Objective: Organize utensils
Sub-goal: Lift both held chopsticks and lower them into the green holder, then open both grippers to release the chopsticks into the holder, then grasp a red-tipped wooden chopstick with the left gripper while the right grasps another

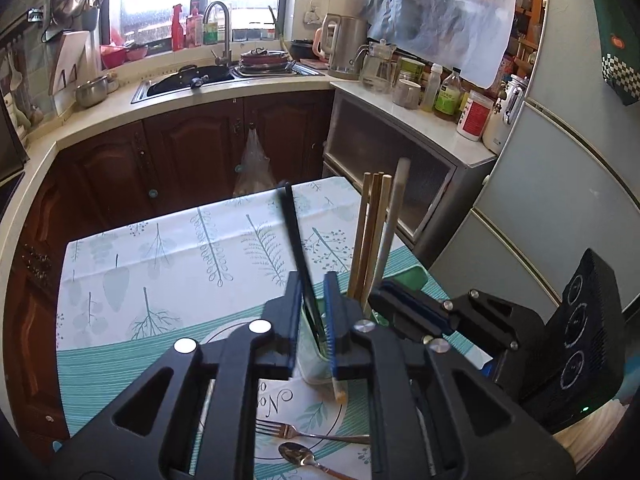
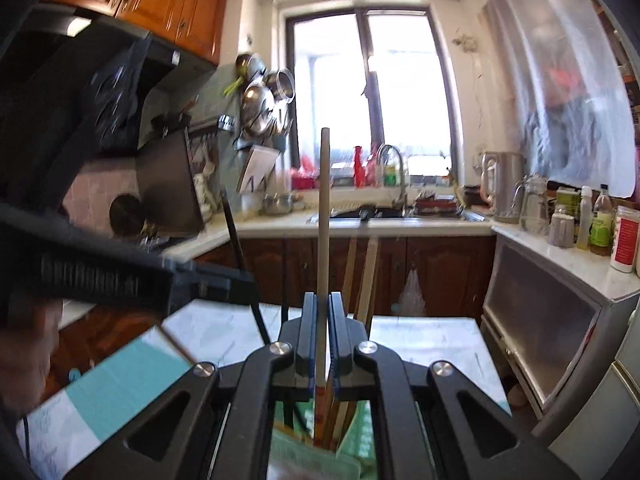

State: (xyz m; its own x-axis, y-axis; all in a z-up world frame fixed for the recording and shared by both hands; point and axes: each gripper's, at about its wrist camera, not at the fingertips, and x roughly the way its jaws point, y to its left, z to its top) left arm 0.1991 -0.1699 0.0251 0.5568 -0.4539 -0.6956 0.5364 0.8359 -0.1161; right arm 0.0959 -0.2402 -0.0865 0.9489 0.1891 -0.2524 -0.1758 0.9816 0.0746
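Left gripper clamps a black chopstick over the holder; right gripper pinches a grey stick standing in it. Light, stiff, slippery; best gripped mid-shaft.

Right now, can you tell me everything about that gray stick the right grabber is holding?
The gray stick is long, thin and straight, pale gray, with a blunt top. Its material is unclear. It stands nearly upright, pinched between the right gripper pads, its lower end going down into a green holder with the wooden chopsticks. From the left wrist view it rises highest beside them.
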